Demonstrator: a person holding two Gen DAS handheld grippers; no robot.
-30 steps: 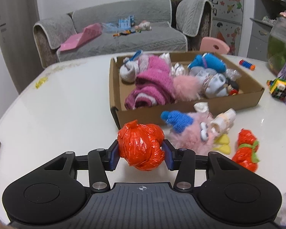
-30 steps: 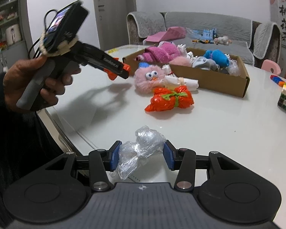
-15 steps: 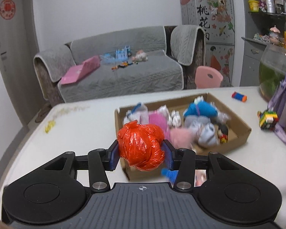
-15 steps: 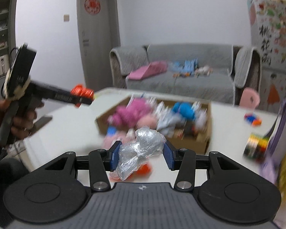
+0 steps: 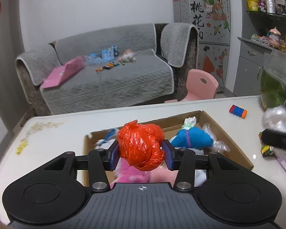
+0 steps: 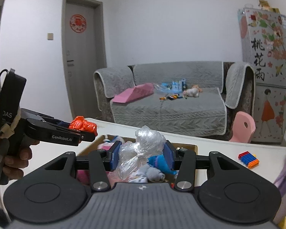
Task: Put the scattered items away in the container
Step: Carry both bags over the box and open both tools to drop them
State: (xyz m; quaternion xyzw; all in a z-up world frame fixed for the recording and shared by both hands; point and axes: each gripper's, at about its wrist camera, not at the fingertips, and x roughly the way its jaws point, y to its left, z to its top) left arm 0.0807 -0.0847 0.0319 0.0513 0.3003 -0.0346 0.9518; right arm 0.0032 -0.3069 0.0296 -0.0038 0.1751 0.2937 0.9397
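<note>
A living room with a grey covered sofa against the far wall, a decorated fridge to its right and a small pink chair in front of that; nearer stands a white table bearing an open cardboard box. At the left of the right wrist view, a hand holds the left gripper, which reaches rightward toward the box's left end. Its blue pads are pressed on either side of a crumpled orange plastic bundle, so the jaws stand partly apart with the bundle clamped between them, held in the air over the near part of the box. Inside the box lie soft things: a pink plush under the bundle, and a blue knitted toy further right with clear wrapping beside it. The right gripper likewise grips a crumpled clear plastic bag between its pads, jaws narrowly apart around it, above the box's right half; in the left wrist view this gripper shows blurred at the right edge. On the table beyond the box's right end lies a small red, blue and orange ribbed toy, and a colourful block cube sits near the right edge, partly hidden.
</note>
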